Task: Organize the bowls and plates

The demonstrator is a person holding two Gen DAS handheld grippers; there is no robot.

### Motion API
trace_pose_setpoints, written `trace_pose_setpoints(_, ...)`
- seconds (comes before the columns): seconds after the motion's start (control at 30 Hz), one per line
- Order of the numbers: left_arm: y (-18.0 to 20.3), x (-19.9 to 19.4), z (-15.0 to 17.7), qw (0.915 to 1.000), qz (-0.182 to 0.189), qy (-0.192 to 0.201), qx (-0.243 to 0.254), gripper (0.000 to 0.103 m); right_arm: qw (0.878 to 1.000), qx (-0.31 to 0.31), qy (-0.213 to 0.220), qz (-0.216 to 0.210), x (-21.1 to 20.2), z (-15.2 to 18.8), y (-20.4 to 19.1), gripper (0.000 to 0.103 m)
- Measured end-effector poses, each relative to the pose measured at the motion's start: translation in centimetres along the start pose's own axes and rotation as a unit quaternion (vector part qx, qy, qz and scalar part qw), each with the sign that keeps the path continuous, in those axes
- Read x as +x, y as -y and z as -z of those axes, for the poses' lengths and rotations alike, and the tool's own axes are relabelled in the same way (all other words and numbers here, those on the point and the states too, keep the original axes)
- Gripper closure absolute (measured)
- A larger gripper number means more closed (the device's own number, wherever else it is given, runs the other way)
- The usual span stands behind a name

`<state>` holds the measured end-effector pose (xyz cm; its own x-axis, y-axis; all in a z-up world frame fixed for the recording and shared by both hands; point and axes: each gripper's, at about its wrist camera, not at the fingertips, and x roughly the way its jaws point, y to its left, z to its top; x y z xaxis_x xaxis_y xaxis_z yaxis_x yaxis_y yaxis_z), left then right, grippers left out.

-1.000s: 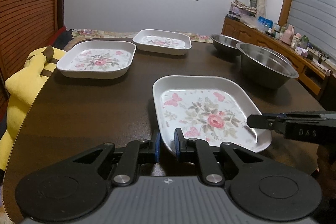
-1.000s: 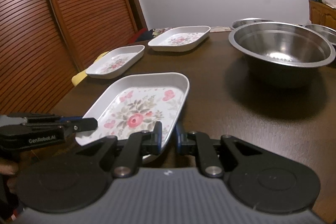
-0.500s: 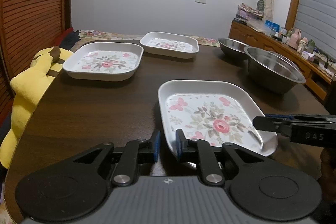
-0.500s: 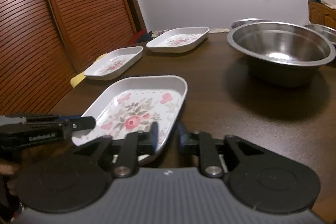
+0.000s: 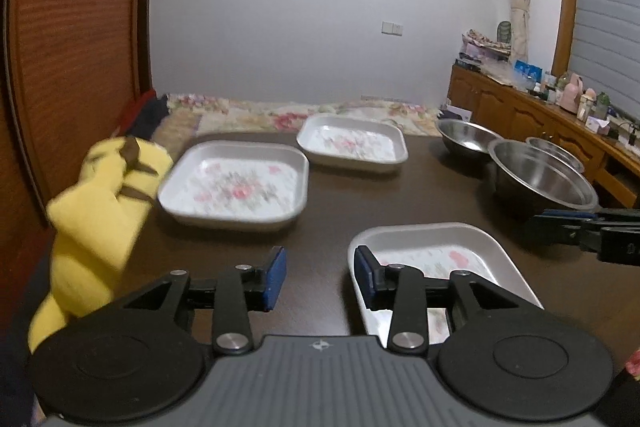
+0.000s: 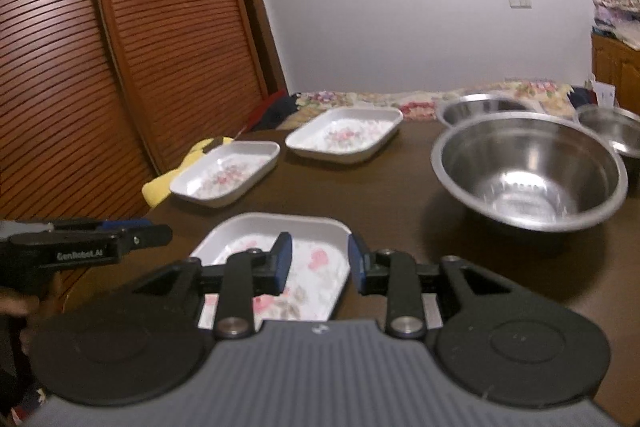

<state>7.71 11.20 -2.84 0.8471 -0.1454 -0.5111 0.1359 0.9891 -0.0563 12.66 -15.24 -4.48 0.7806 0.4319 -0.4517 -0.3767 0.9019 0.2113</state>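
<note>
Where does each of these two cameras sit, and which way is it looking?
Left wrist: on the left gripper, jaws opening, facing along the table; right gripper enters right.
Right wrist: on the right gripper, jaws opening, facing the big steel bowl; left gripper enters left.
Shared: the nearest floral plate, under both.

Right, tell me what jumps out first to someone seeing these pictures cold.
Three white floral dishes on the dark wooden table: the nearest dish lies right under both tongs, the middle dish and the far dish farther back on the left. Shiny steel bowls cluster on the right, the big bowl in front. The left tongs and right tongs are opening, gripping nothing.
</note>
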Motion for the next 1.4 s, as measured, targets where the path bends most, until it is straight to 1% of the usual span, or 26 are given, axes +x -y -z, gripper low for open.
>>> trace_pose_setpoints(0.1, -1.1, 0.1, -1.2, 0.9999, -0.006, 0.008, 0.002, 0.062, 1.000, -0.014, 0.006, -0.002, 0.3, -0.9, -0.8, 0.071)
trace_pose_setpoints(0.23, -2.2, 0.3, -2.8, 0.9993, -0.023, 0.022, 0.018, 0.056, 1.000, -0.020, 0.007, -0.016, 1.0, -2.3, -1.7, 0.071)
trace_pose_setpoints(0.5, -4.9, 1.2, -5.3, 0.9976, -0.038, 0.036, 0.047, 0.054, 0.999, -0.015, -0.005, -0.040, 3.4, -4.2, -4.0, 0.071)
trace_pose_setpoints(0.6, -6.2, 2.1, -5.7, 0.9973, -0.041, 0.034, 0.052, 0.051, 0.999, -0.026, -0.008, -0.042, 4.7, -4.8, -5.0, 0.071)
trace_pose_setpoints(0.7, -7.7, 3.2, -5.8, 0.9975, -0.037, 0.029, 0.052, 0.051, 0.998, -0.032, -0.013, -0.044, 6.0, -5.3, -5.7, 0.071)
trace_pose_setpoints(0.87, -10.1, 5.7, -5.6, 0.9987, -0.029, 0.014, 0.040, 0.051, 0.998, -0.045, -0.033, -0.038, 8.2, -6.0, -6.9, 0.065)
trace_pose_setpoints(1.0, -11.6, 7.3, -5.4, 0.9995, -0.013, -0.002, 0.028, 0.051, 0.997, -0.046, -0.046, -0.035, 10.1, -6.4, -7.9, 0.065)
trace_pose_setpoints(1.2, -13.5, 9.2, -5.0, 0.9997, -0.003, -0.014, 0.019, 0.053, 0.997, -0.018, -0.077, -0.025, 13.3, -6.3, -8.1, 0.065)
trace_pose_setpoints(1.27, -14.0, 9.9, -4.7, 0.9997, 0.000, -0.019, 0.017, 0.055, 0.996, -0.014, -0.086, -0.020, 14.3, -6.3, -8.2, 0.065)
trace_pose_setpoints(1.4, -15.0, 11.3, -4.5, 0.9995, 0.010, -0.028, 0.007, 0.064, 0.994, -0.015, -0.103, -0.014, 15.9, -6.4, -8.4, 0.065)
